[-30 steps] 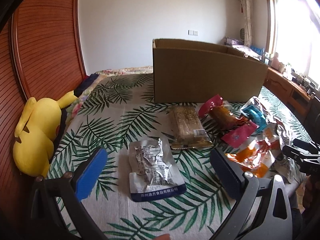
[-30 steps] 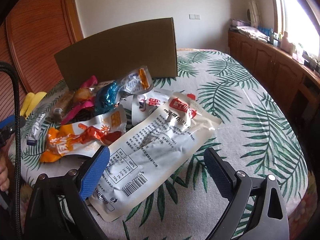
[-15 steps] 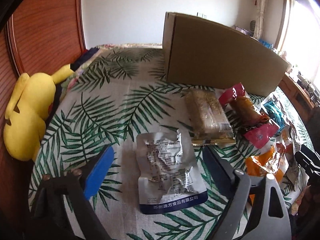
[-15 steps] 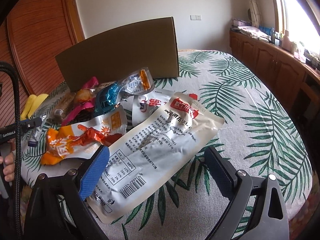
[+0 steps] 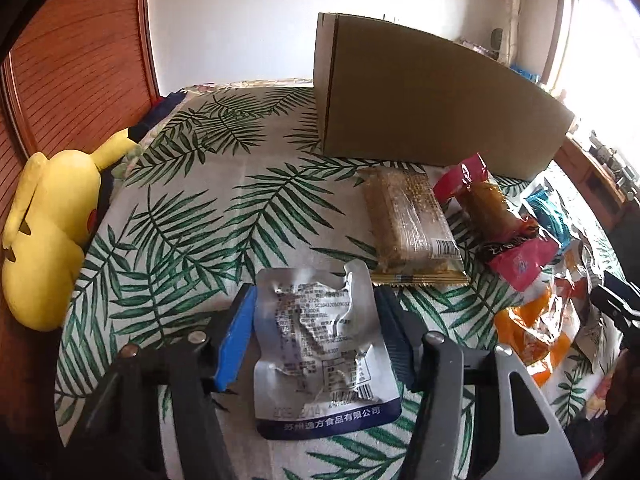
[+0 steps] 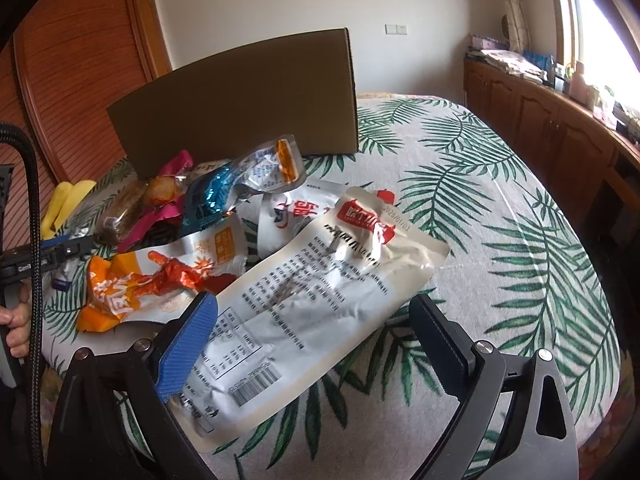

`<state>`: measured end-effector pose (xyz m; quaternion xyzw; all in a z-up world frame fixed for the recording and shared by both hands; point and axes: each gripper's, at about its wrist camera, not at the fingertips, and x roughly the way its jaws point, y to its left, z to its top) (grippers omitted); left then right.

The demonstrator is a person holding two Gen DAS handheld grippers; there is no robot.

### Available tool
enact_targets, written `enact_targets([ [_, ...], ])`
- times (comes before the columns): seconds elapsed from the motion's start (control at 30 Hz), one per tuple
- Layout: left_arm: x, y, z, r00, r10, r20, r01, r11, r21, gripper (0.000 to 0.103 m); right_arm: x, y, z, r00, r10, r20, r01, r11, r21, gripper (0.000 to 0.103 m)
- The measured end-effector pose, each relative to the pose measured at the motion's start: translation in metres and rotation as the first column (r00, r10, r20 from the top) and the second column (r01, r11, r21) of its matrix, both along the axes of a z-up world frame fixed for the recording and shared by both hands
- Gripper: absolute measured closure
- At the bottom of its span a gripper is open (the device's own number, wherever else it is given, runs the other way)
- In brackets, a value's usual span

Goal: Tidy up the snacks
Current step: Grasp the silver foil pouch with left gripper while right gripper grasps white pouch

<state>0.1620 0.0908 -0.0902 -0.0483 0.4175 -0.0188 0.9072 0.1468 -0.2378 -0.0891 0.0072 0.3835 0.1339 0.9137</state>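
My left gripper (image 5: 316,320) has closed in on a silver snack pouch with a blue bottom band (image 5: 324,352); both fingers touch its sides on the leaf-print tablecloth. A brown cracker pack (image 5: 412,224) and a red-wrapped snack (image 5: 500,220) lie beyond it. A cardboard box (image 5: 424,104) stands at the back. My right gripper (image 6: 316,320) is open, hovering over a large white pouch (image 6: 312,304). An orange pouch (image 6: 160,276), a blue wrapper (image 6: 212,196) and a pink-wrapped snack (image 6: 160,200) lie piled to its left. The box also shows in the right wrist view (image 6: 240,108).
A yellow plush toy (image 5: 48,232) lies at the table's left edge by a wooden wall panel (image 5: 76,48). A wooden cabinet with clutter (image 6: 560,120) runs along the right under a window. The table edge (image 6: 600,320) curves on the right.
My left gripper has moved forward and down over the silver pouch and its fingers have closed from wide open onto the pouch's sides. My right gripper has barely moved.
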Motion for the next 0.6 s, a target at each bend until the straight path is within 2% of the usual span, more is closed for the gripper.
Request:
enact_targets([
  [0.23, -0.013, 0.005, 0.006, 1.000, -0.007, 0.028, 0.008, 0.999, -0.043, 0.045, 0.008, -0.002, 0.000, 1.000, 0.004, -0.010, -0.004, 1.000, 0.004, 0.006],
  [0.5, -0.033, -0.009, 0.020, 0.994, -0.018, 0.105, 0.024, 0.998, -0.064, 0.045, 0.017, 0.001, -0.002, 1.000, 0.024, -0.014, -0.024, 1.000, -0.004, 0.008],
  [0.6, -0.042, -0.014, 0.026, 0.992, -0.030, 0.126, 0.040, 0.996, -0.075, 0.045, 0.017, -0.001, 0.000, 0.999, 0.030, -0.013, -0.030, 1.000, 0.004, 0.016],
])
